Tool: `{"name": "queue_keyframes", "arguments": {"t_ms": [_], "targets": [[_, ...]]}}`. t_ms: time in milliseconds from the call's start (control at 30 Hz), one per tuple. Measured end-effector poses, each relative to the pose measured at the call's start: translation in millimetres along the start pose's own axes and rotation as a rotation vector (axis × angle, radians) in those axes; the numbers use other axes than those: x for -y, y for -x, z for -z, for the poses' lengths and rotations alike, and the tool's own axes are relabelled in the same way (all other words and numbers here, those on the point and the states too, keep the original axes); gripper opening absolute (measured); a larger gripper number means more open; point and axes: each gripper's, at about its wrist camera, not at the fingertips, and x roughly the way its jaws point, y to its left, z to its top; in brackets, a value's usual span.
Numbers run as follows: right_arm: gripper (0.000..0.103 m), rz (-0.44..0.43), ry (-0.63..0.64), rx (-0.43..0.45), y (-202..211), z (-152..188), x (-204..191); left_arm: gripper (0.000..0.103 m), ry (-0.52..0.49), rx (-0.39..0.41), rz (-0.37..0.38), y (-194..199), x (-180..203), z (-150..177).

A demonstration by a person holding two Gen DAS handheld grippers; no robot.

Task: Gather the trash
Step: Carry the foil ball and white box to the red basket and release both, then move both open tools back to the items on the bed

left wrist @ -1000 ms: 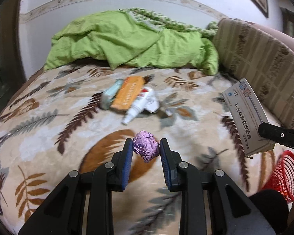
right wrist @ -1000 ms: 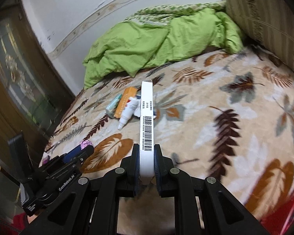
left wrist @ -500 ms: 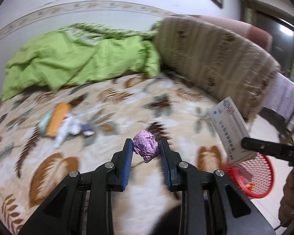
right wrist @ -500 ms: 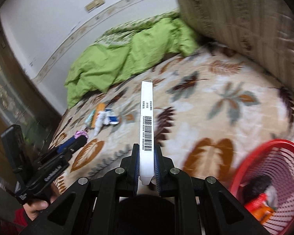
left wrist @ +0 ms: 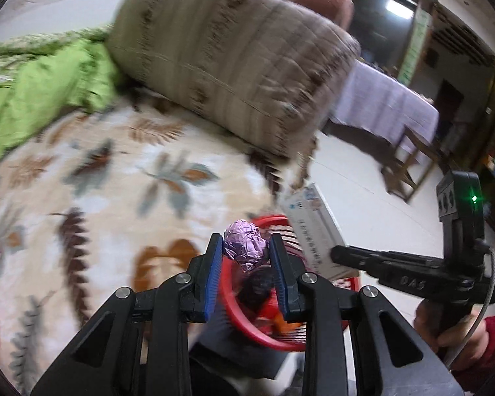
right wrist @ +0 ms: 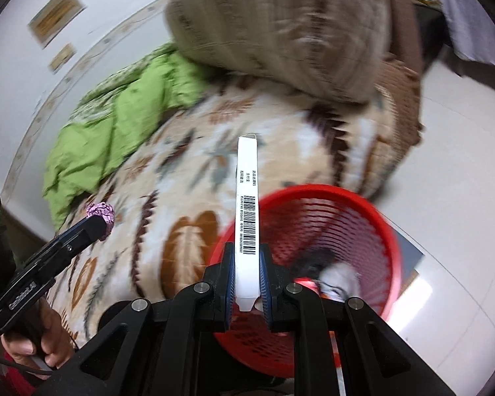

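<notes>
My left gripper (left wrist: 246,247) is shut on a crumpled purple foil ball (left wrist: 246,246) and holds it over the near rim of a red mesh basket (left wrist: 257,326) beside the bed. The ball also shows in the right wrist view (right wrist: 100,213). My right gripper (right wrist: 247,274) is shut on a flat white medicine box (right wrist: 247,211), held upright on edge above the basket (right wrist: 330,227). The box also shows in the left wrist view (left wrist: 313,231). The basket holds some dark, white and orange trash.
The bed has a leaf-patterned blanket (left wrist: 115,198), a green quilt (right wrist: 115,125) at the far side and a large striped cushion (left wrist: 231,66). Pale tiled floor (right wrist: 462,132) lies right of the basket. A table with a purple cloth (left wrist: 386,105) stands farther off.
Both grippers have swung right, away from the trash on the bed, and now hold the foil ball and the box over the red basket. The grips are unchanged.
</notes>
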Motion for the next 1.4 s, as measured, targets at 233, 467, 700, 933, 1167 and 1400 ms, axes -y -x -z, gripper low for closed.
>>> {"name": "queue_keyframes", "arguments": {"t_ms": [233,467,700,933,1167,1400], "targets": [[0.029,0.082,-0.083,0.015,2.5,-0.6,29.4,0.059,0.029,-0.042,0.03,-15.7,4.9,2.0],[0.029,0.01,-0.024,0.03,-3.8,-13.1,-3.7,0.06,0.113,0.006,-0.094,15.9,-47.2,11.4],[0.041,-0.117,0.152,-0.026,-40.8,-10.7,-91.5,0.06,0.201,0.043,-0.251,60.2,-113.6,37.5],[0.043,-0.195,0.36,-0.088,-87.9,5.2,-189.0,0.06,0.329,0.09,-0.389,112.7,-192.7,69.3],[0.043,-0.262,0.46,-0.121,-134.6,22.4,-273.3,0.06,0.458,0.103,-0.537,152.5,-293.0,89.0],[0.043,-0.328,0.443,-0.202,-170.0,41.0,-298.1,0.054,0.464,0.076,-0.58,133.8,-367.8,74.7]]}}
